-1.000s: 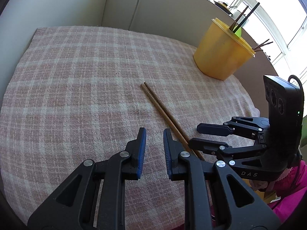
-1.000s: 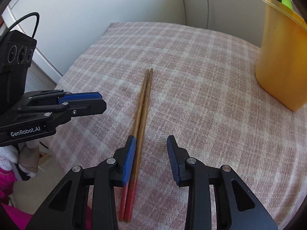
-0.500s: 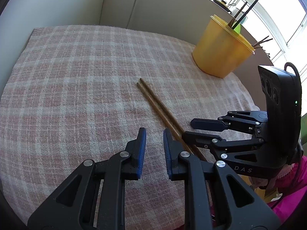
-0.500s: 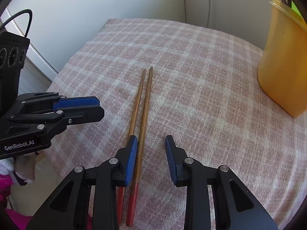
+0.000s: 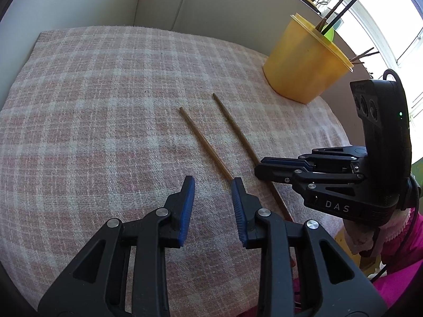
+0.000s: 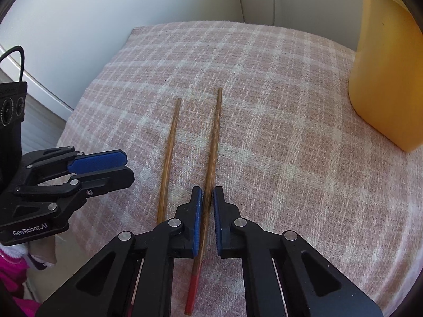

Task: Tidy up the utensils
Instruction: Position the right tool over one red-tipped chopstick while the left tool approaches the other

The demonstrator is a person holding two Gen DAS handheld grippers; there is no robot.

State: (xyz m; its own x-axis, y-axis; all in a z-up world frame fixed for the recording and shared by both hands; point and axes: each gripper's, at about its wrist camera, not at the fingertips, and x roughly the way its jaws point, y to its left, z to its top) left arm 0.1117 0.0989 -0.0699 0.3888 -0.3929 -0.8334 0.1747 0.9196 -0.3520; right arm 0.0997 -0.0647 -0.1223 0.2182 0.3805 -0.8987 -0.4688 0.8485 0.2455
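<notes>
While the left gripper [image 5: 212, 182] hovers with jaws spread over the plaid cloth [image 5: 105, 105], one chopstick [image 6: 169, 158] lies loose beside it. Further right, the right gripper [image 6: 207, 198] clamps the other chopstick [image 6: 214, 137], near the yellow cup [image 6: 388, 79].

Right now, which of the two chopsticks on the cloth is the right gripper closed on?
The one nearer the yellow tub: that chopstick runs between the right gripper pads. The other chopstick lies free beside it.
</notes>
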